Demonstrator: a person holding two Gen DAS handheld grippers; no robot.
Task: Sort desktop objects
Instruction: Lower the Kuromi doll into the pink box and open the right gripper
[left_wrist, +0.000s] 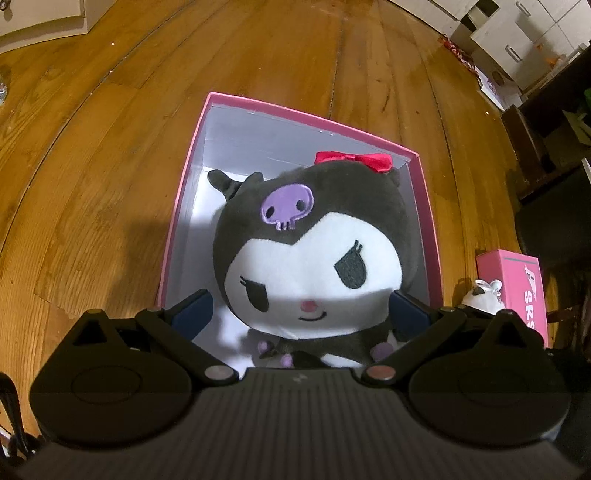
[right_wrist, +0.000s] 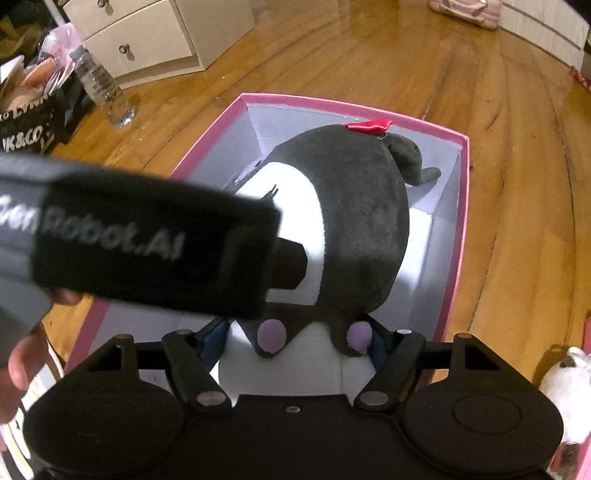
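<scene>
A black-and-white plush toy (left_wrist: 314, 251) with a purple skull patch and a red bow sits inside an open pink box (left_wrist: 184, 184) with a white interior. In the left wrist view, my left gripper (left_wrist: 303, 310) straddles the toy's head. A strip of the box shows between its left blue pad (left_wrist: 195, 308) and the head, so it is open. In the right wrist view, my right gripper (right_wrist: 295, 341) is lower, around the plush toy's (right_wrist: 354, 221) white body. Both blue pads lie against the body's sides by the purple paws. The left gripper's black housing (right_wrist: 147, 236) crosses in front and hides part of the face.
The pink box (right_wrist: 463, 221) stands on a wooden floor (left_wrist: 110, 147). A small white plush (left_wrist: 480, 291) and a pink carton (left_wrist: 517, 288) lie to its right. A water bottle (right_wrist: 99, 88), a black bag (right_wrist: 29, 125) and white drawers (right_wrist: 147, 33) stand far left. A person's hand (right_wrist: 22, 369) shows at the left edge.
</scene>
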